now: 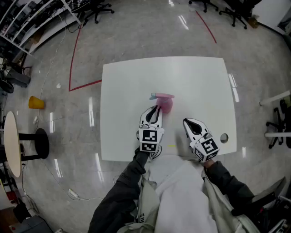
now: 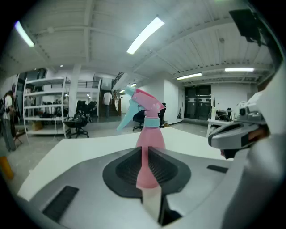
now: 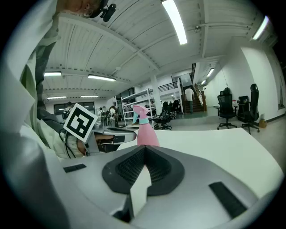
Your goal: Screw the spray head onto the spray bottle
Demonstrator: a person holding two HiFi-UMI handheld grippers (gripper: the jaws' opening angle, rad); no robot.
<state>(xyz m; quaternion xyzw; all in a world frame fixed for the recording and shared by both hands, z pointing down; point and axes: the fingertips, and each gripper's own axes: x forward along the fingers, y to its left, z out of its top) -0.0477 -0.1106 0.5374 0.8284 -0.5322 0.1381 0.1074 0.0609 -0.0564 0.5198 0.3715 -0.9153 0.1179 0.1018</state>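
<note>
A pink spray bottle point(image 1: 167, 105) stands upright near the middle of the white table point(image 1: 200, 82), with its pink and teal spray head point(image 1: 161, 95) sitting on the neck, nozzle to the left. My left gripper point(image 1: 157, 109) is shut, its tips right beside the bottle's near left side. In the left gripper view the bottle point(image 2: 150, 136) shows just beyond the closed jaws point(image 2: 144, 154), with the spray head point(image 2: 143, 105) above. My right gripper point(image 1: 187, 122) is shut and empty, a little to the right of the bottle. Its view point(image 3: 145, 156) shows the bottle point(image 3: 146, 134) further ahead.
A round cable hole point(image 1: 223, 137) sits near the table's front right corner. On the floor to the left are a yellow object point(image 1: 36, 103) and a round side table point(image 1: 11, 143). Office chairs point(image 1: 97, 9) stand at the back.
</note>
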